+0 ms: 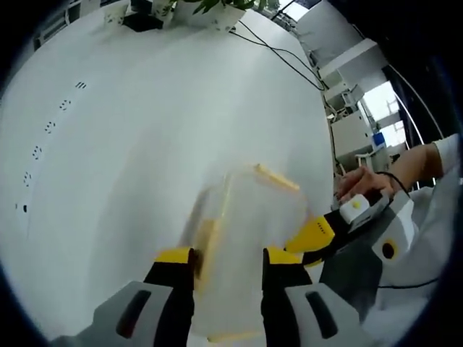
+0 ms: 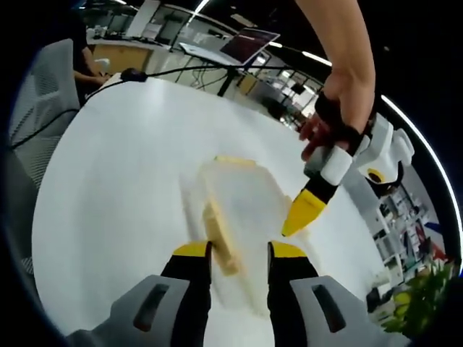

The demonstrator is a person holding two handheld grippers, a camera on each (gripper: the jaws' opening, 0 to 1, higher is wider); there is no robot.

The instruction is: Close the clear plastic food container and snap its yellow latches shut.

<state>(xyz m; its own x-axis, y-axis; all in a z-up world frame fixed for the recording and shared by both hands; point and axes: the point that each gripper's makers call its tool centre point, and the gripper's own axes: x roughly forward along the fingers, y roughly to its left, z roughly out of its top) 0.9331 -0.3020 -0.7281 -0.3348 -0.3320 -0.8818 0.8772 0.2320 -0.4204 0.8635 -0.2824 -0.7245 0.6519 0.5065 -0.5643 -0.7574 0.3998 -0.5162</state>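
Presently: clear plastic food container (image 1: 249, 217), lid down, on a white table (image 1: 130, 144), well in from every edge, with bare tabletop on all sides. Yellow latches: one on the far side (image 1: 276, 177), one on the near side (image 1: 208, 249). Left gripper (image 1: 228, 264): jaws parted, straddling the near latch, gripping nothing. Right gripper (image 2: 239, 260): jaws released, either side of a latch (image 2: 221, 235). Right gripper's yellow tips touch the container's side in the left gripper view. Cables (image 1: 278, 50) and a potted plant (image 1: 210, 11) at the table's far edge.
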